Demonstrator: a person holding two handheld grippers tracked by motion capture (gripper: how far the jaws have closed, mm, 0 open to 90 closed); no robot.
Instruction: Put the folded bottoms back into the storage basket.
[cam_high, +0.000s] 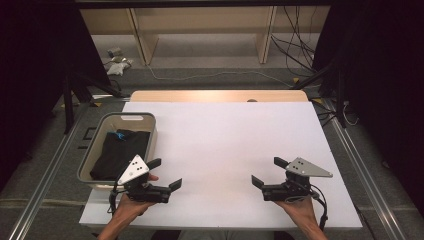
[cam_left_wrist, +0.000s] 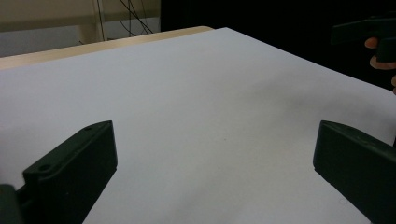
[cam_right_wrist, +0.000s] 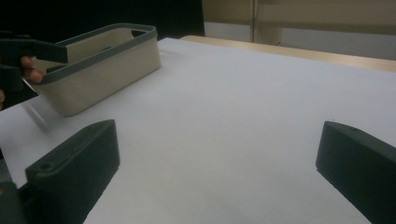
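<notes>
The bin (cam_high: 102, 131) sits at the left edge of the white counter (cam_high: 220, 145), with a dark folded garment (cam_high: 120, 152) lying inside it. The left tongs (cam_high: 166, 174) hover just beside the bin's near right corner, jaws spread and empty. The right tongs (cam_high: 266, 171) hover well to the right of the bin, likewise spread and gripping nothing.

Both forearms enter from the near edge. The left gripper (cam_high: 166, 174) points right, toward the middle, jaws wide apart and empty. The right gripper (cam_high: 269, 172) points left, facing it, jaws likewise spread and empty.
</notes>
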